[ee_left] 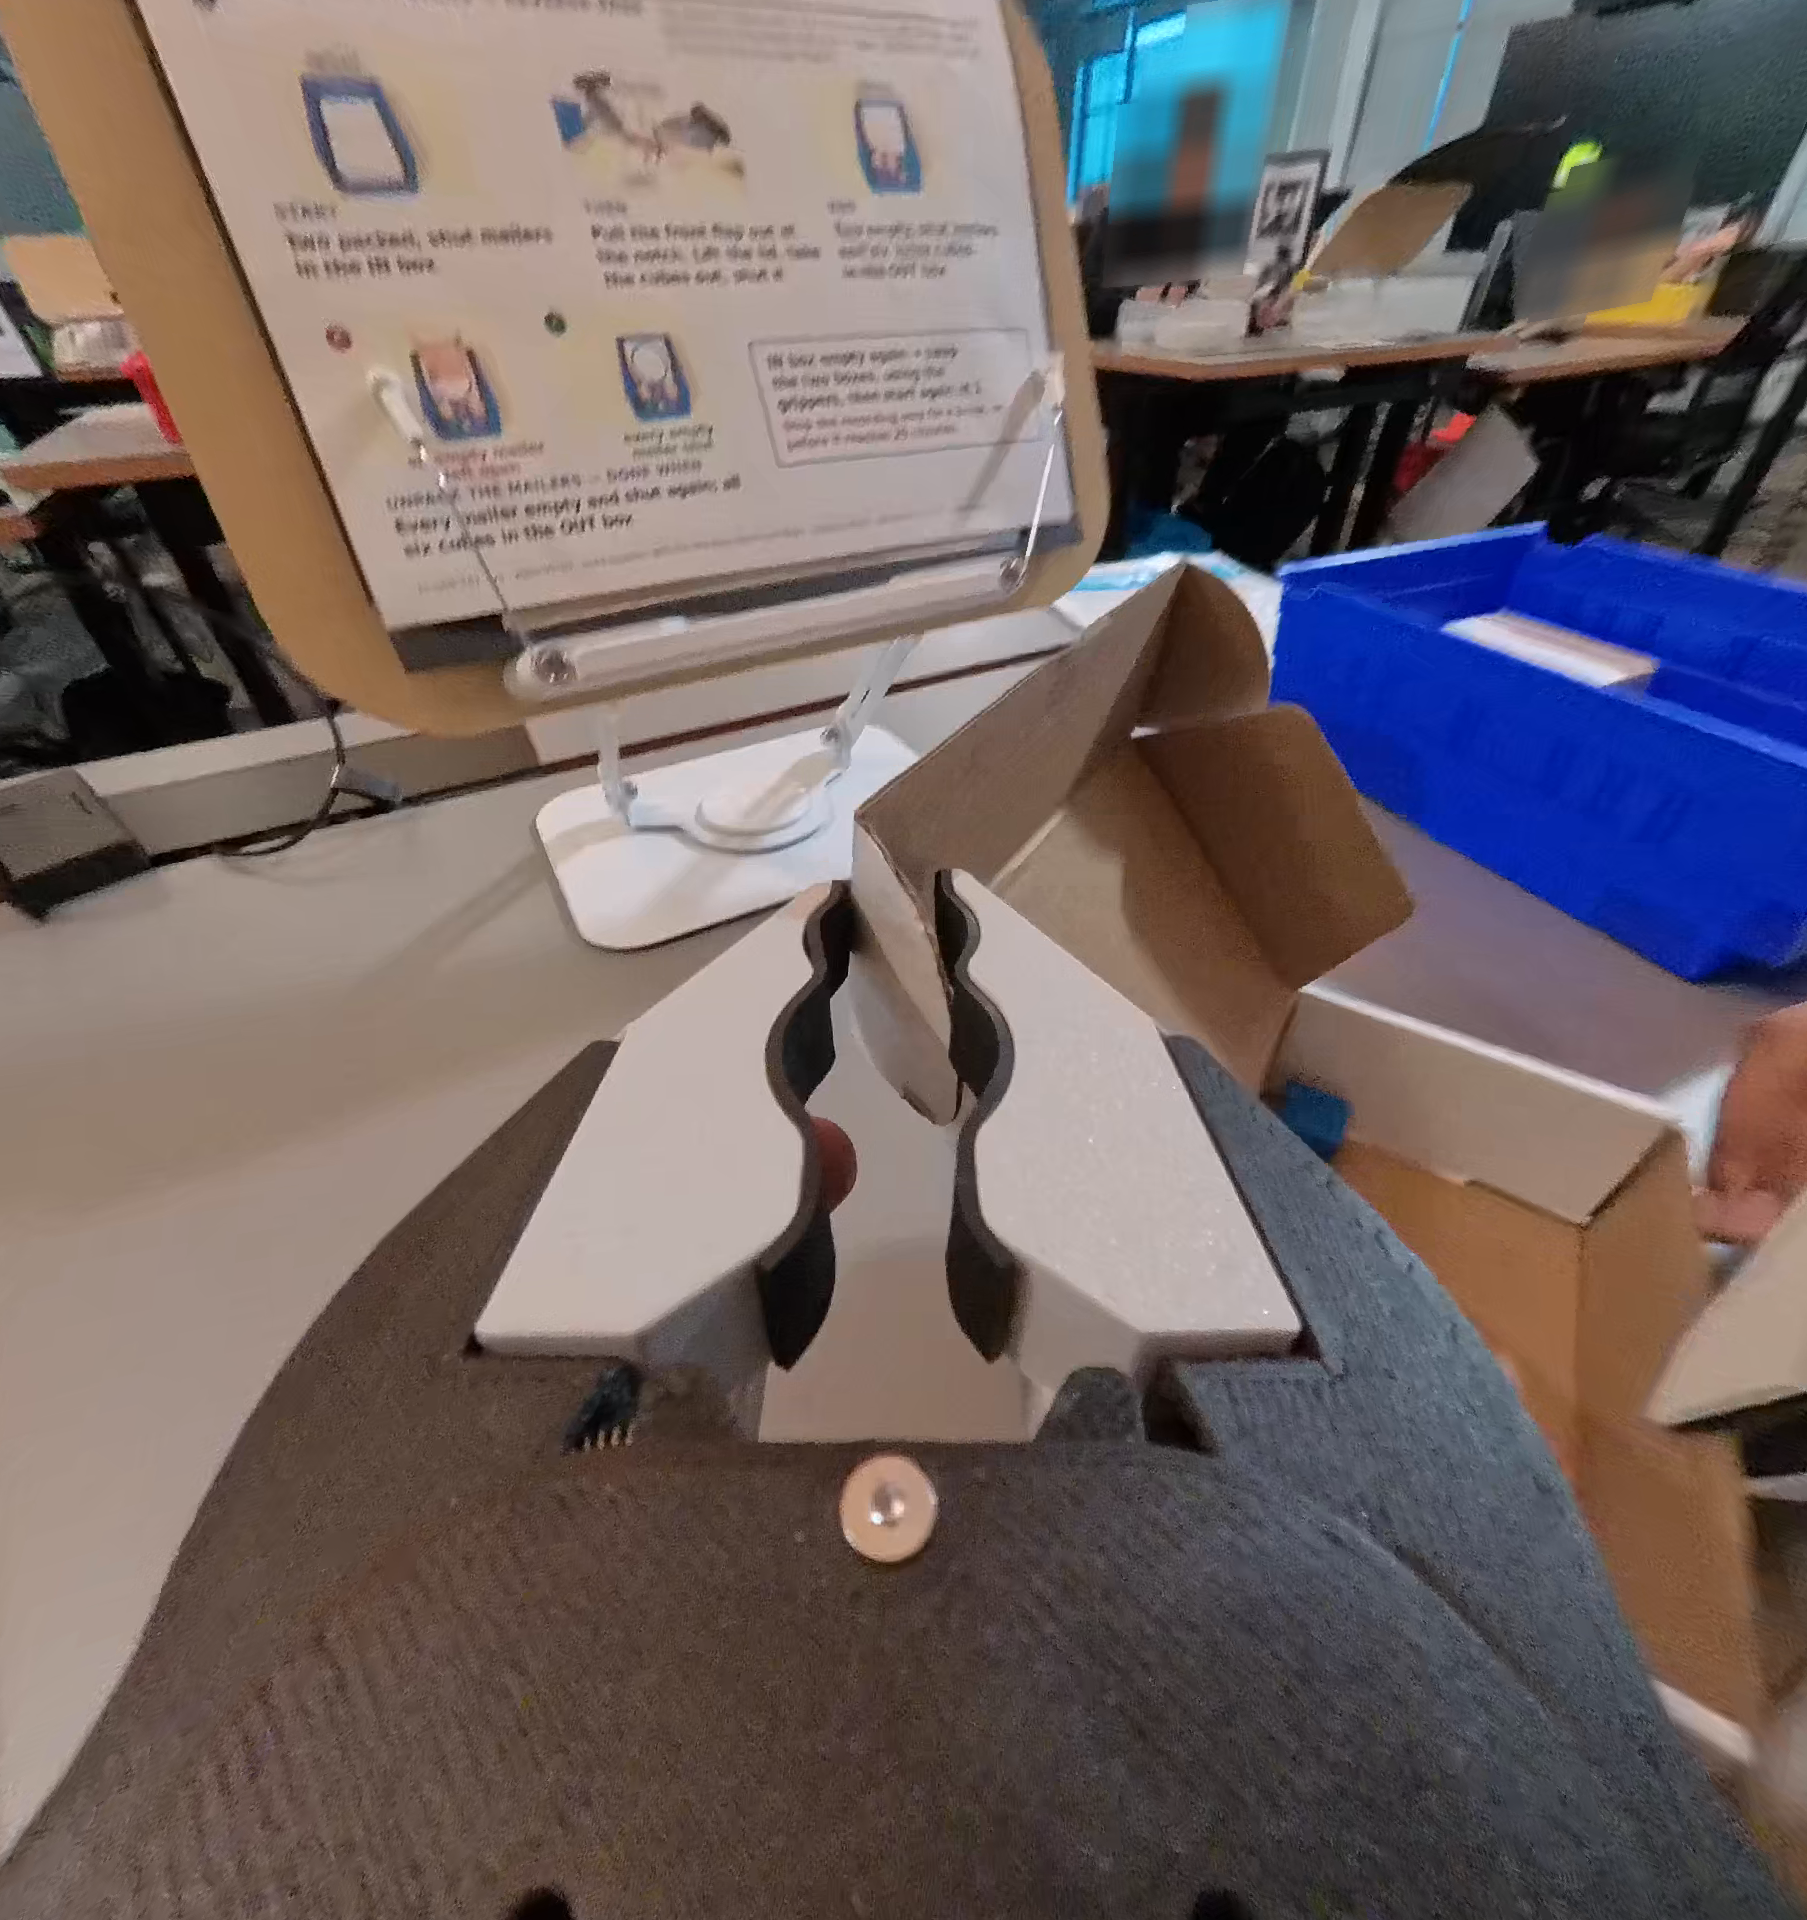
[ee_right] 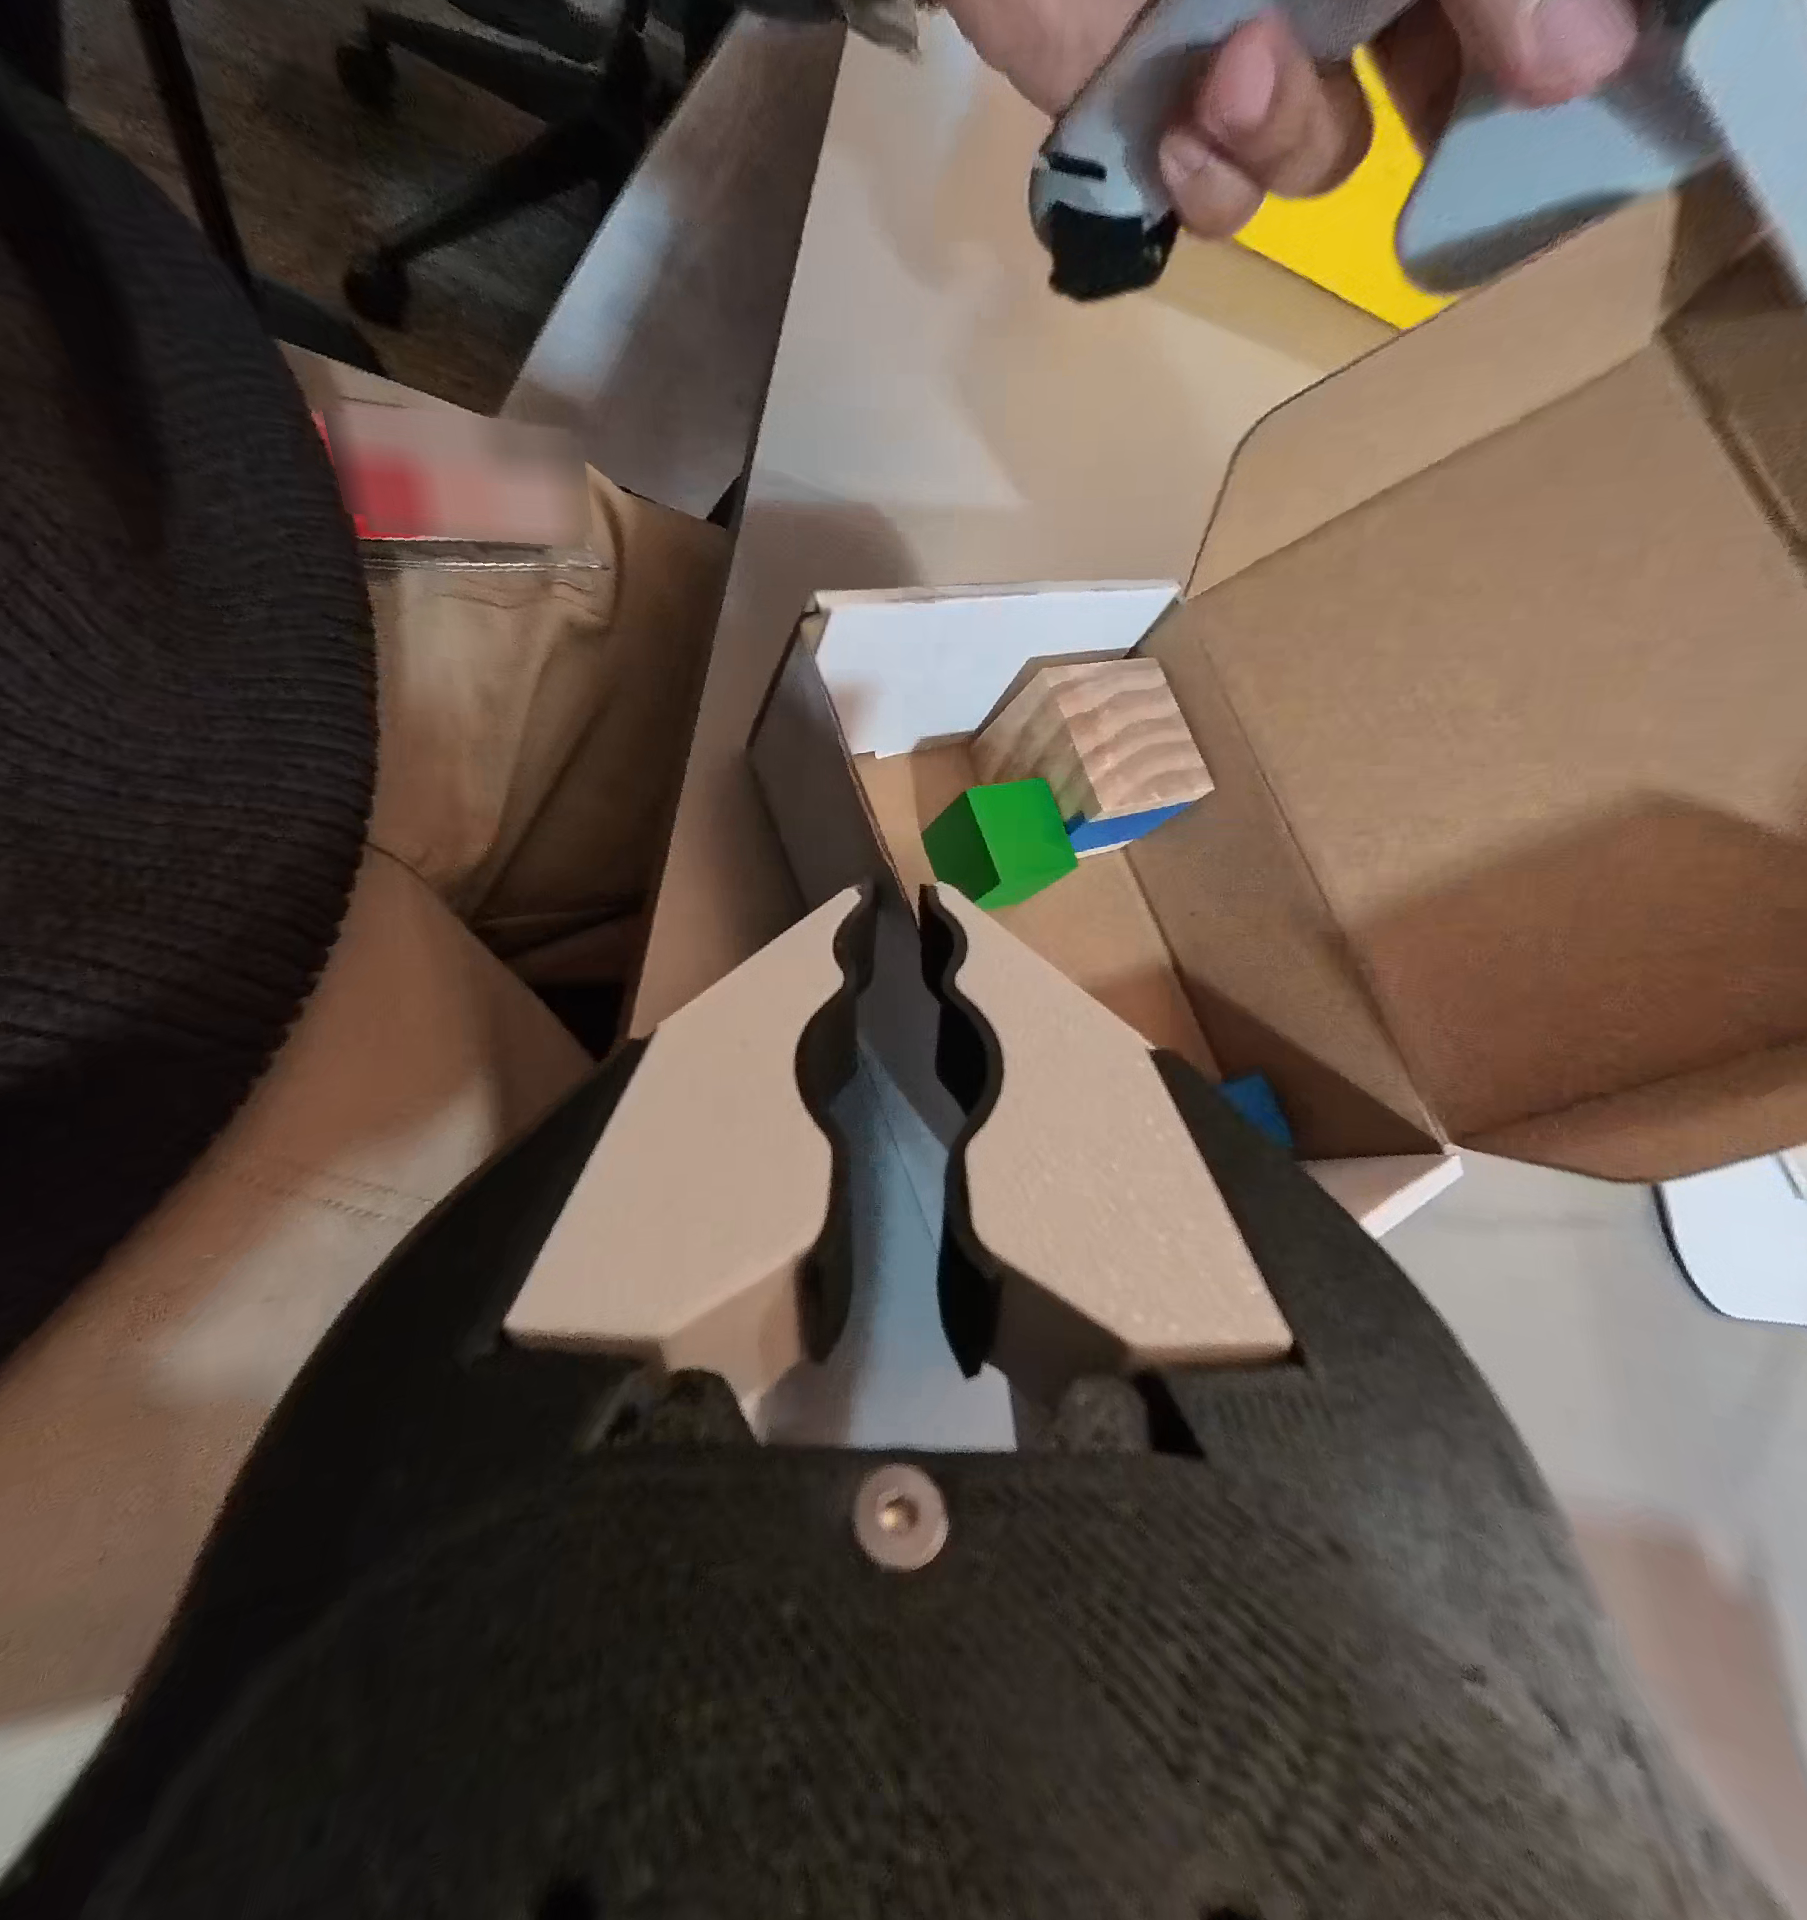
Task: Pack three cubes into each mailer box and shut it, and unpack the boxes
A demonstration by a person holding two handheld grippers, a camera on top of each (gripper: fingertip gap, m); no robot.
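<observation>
The left tongs (ee_left: 894, 935) are pinched shut on a flap (ee_left: 904, 1023) of the mailer box (ee_left: 1190, 862), and the flap stands up thin between the two tips. The box is open and sits on the pale desk (ee_left: 255, 1039), just to the right of these tongs. Behind it is a sign on a white stand (ee_left: 670, 852), and a blue bin (ee_left: 1564, 769) sits farther right. The right tongs (ee_right: 894, 904) are closed almost all the way on a side wall (ee_right: 826, 790) of the box, with the wall's edge running down between the tips. Inside the box, just past those tips, lie three cubes close together: a green cube (ee_right: 998, 842) nearest the tongs, a plain wooden cube (ee_right: 1107, 738) touching it from behind, and a blue cube (ee_right: 1127, 831) mostly hidden under the wooden one. The brown lid (ee_right: 1501, 748) leans over them on the right. A hand (ee_right: 1252, 135) at the top holds the other tool
</observation>
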